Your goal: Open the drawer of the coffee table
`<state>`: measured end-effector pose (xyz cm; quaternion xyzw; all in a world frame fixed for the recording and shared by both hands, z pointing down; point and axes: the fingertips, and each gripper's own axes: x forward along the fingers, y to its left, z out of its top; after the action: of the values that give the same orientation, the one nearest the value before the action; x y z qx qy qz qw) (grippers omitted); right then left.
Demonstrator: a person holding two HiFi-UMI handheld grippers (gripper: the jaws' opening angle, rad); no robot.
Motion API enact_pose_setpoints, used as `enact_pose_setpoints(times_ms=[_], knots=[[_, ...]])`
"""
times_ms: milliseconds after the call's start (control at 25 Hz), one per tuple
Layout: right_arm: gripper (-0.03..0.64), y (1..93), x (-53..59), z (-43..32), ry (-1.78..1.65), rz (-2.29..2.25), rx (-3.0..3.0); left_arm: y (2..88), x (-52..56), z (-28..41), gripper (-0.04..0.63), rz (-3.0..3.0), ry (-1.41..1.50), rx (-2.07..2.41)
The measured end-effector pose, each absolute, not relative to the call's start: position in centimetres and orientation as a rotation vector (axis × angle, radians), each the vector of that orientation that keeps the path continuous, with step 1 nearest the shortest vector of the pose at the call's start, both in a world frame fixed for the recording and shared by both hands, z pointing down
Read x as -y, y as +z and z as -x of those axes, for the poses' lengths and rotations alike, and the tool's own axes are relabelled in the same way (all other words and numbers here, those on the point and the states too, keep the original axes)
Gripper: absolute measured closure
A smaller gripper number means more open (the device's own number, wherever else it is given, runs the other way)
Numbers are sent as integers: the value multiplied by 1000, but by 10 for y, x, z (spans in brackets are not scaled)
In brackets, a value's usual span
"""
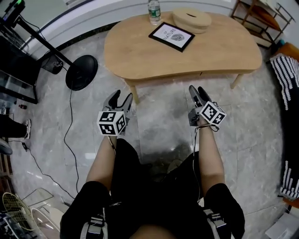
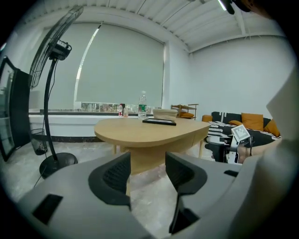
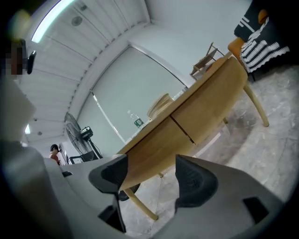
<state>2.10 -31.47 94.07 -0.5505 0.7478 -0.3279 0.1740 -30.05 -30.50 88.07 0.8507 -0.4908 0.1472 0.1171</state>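
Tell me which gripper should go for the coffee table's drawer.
Probably right. The right gripper, jaws open, faces the drawer front; the left gripper sits off by the table leg.

Ahead of you stands a light wooden, kidney-shaped desk (image 1: 140, 56) on slim legs, on a grey marbled floor (image 1: 159, 126). Three things sit toward its far edge. A clear water bottle (image 1: 154, 11) stands upright, a black-framed picture (image 1: 171, 36) lies flat just beside it, nearer you, and a low round beige container (image 1: 192, 19) with a slot in its top sits to their right. On the floor left of the desk rests a round black fan base (image 1: 81, 72), with a thin black cable (image 1: 70, 135) running near it.
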Motion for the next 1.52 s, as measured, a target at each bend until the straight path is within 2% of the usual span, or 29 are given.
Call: enact_pose_setpoints(times_ms=[440,520,680,840,1360,1440,1520], knots=[[284,996,362,-34,-1040,1432,-1982,921,363,304,362,-2467,406,1433],[305,1010,368,-31,-1089,1361,-1963,931,369,301,362,-2455,409,1418],[313,1010,389,-40,-1004,1254,-1936,941,376,293,362,-2472,427,1411],[314,1022,398,-36,-1120,1157,-1782,943,386,288,362,-2485,410,1418],[336,1025,425,-32,-1118,985,-1711,960,411,289,364,-2481,371,1452],[344,1021,427,-29,-1108,942,-1689,961,412,289,364,-2475,364,1462],[383,1017,427,-28,-1103,899,-1664,961,411,288,364,-2463,352,1464]])
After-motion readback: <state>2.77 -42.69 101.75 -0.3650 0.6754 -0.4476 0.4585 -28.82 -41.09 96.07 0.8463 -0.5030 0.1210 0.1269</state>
